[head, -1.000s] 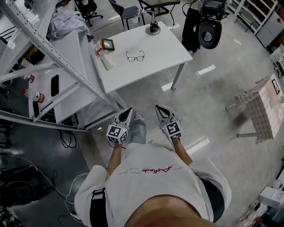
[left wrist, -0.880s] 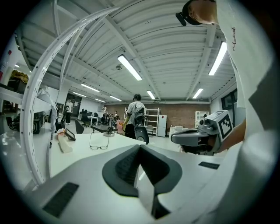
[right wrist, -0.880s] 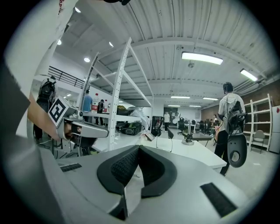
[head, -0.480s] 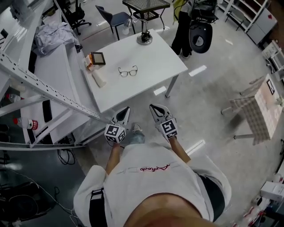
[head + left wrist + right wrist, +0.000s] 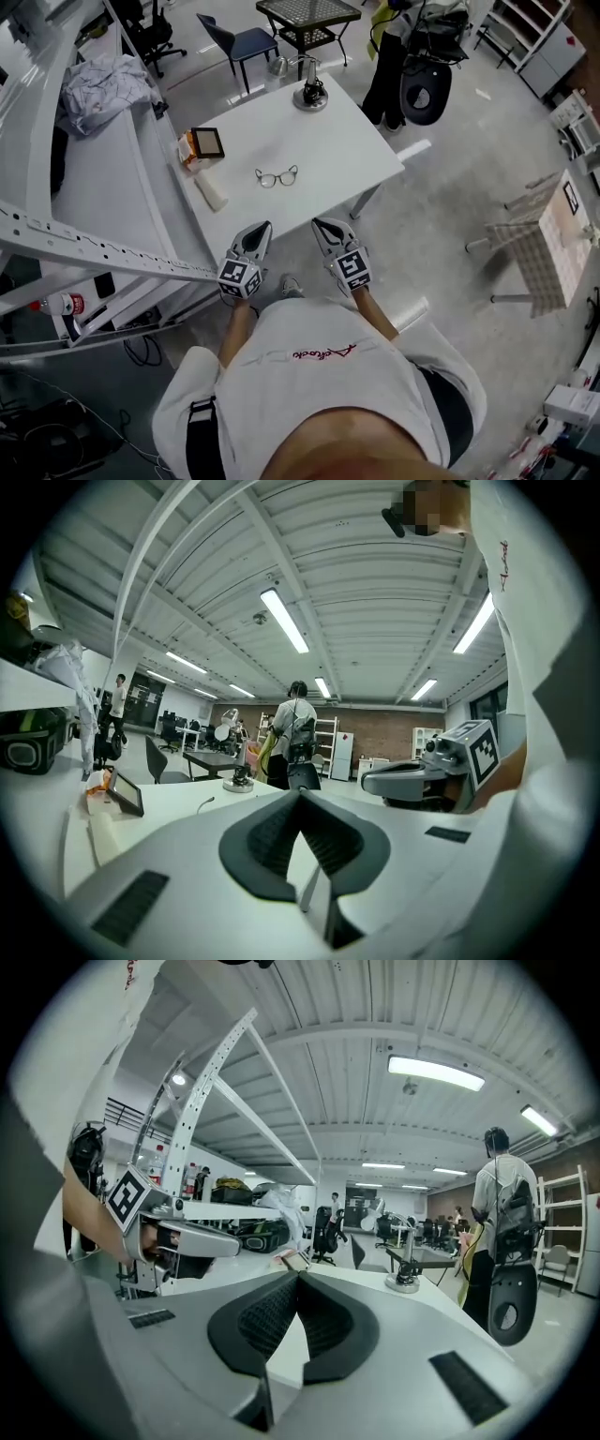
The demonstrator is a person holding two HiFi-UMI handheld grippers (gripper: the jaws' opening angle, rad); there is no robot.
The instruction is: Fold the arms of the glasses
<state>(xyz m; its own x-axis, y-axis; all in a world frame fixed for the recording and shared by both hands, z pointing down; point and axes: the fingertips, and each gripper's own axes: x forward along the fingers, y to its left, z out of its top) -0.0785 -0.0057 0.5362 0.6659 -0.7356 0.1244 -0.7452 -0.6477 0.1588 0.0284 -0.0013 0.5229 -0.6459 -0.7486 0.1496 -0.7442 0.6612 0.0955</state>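
A pair of thin-framed glasses [image 5: 277, 176] lies with its arms spread on the white table [image 5: 356, 155], near the middle. Both grippers are held side by side in front of the person's chest, just short of the table's near edge and well apart from the glasses. My left gripper [image 5: 262, 228] is shut with nothing in it; its pads meet tip to tip in the left gripper view [image 5: 300, 795]. My right gripper [image 5: 322, 225] is likewise shut and empty [image 5: 298, 1277]. The glasses do not show in either gripper view.
On the table stand a small dark screen [image 5: 206, 142], a white block [image 5: 211, 191] and a round-based stand [image 5: 309, 96]. A white metal rack [image 5: 94, 248] runs along the left. A person [image 5: 389, 56] stands beyond the table. A checked-cloth table [image 5: 544, 244] is at the right.
The person has walked toward the table, carrying both grippers forward; the table and glasses now lie closer to them. Both grippers stay shut.
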